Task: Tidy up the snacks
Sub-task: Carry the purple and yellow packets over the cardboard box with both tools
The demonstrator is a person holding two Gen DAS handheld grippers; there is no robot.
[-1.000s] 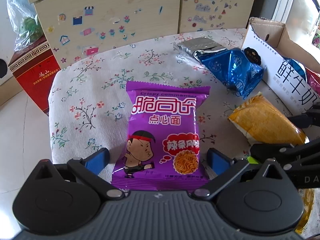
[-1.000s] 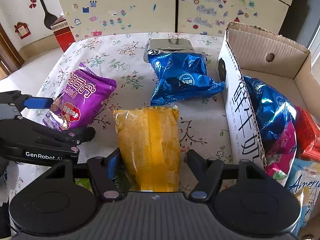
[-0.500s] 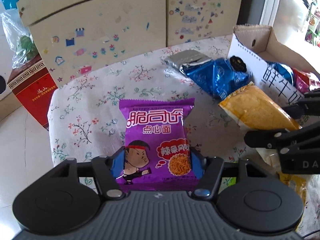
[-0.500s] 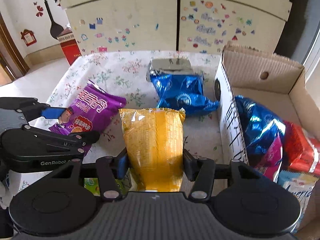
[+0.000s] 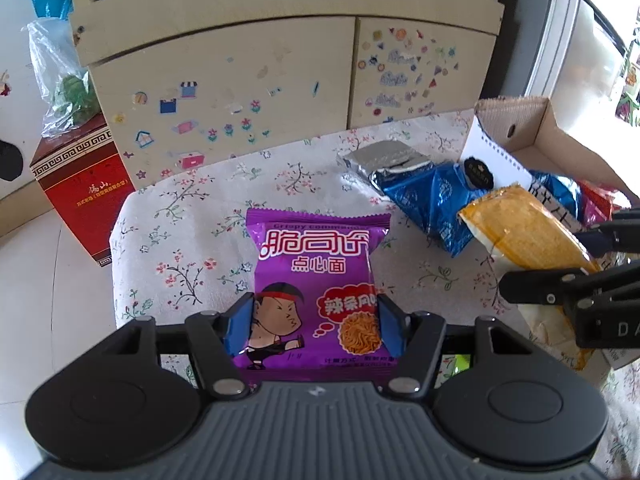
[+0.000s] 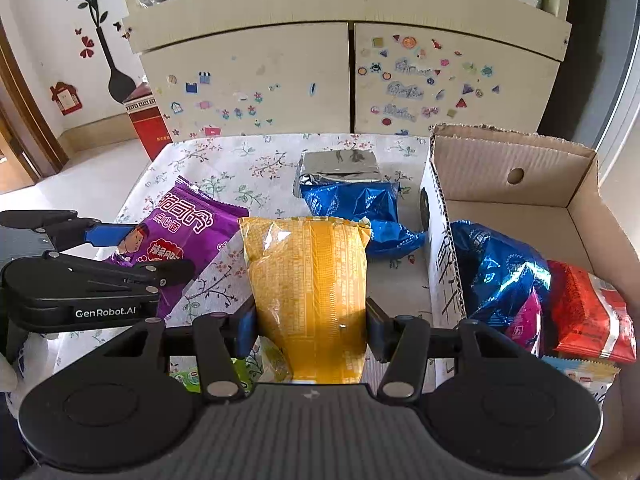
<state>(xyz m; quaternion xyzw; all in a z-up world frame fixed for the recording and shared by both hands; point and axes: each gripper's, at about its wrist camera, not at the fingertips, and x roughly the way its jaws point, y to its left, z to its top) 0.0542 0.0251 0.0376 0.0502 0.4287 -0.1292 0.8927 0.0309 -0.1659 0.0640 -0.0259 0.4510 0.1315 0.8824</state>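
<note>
Left side: a red cardboard carton with a gold key-pattern band (image 5: pixel 80 196) stands on the floor beside the counter (image 5: pixel 192 240), which is covered by a white cloth printed with small flowers.

The left gripper (image 5: pixel 314 322) is clamped on the lower part of a purple foil snack packet with a cartoon figure and white lettering (image 5: pixel 316 264); its blue pads (image 5: pixel 239 322) press on both side edges. Its jaws have just been closing, with the packet between them. The right wrist view shows this packet tilted, its far end clear of the cloth.

Centre: the right gripper (image 6: pixel 308 330) grips a yellow-orange translucent snack bag (image 6: pixel 308 280) across its lower half, pads bearing on both sides. Its jaws have just been closing, with the bag between them. The bag stands tilted away from the camera, above the cloth. A green-labelled packet (image 6: pixel 192 378) lies under the gripper, mostly hidden.

Behind it, a blue foil bag with a silver folded end (image 6: pixel 352 196) lies flat on the counter, just beside the box wall.

Right side: an open brown cardboard box with a white printed outer face (image 6: pixel 516 160) sits on the counter. Inside lie a blue foil bag (image 6: pixel 496 272), a pink packet (image 6: pixel 528 320), a red packet (image 6: pixel 588 312) and a pale packet (image 6: pixel 580 376), all crowded at the near end.
</note>
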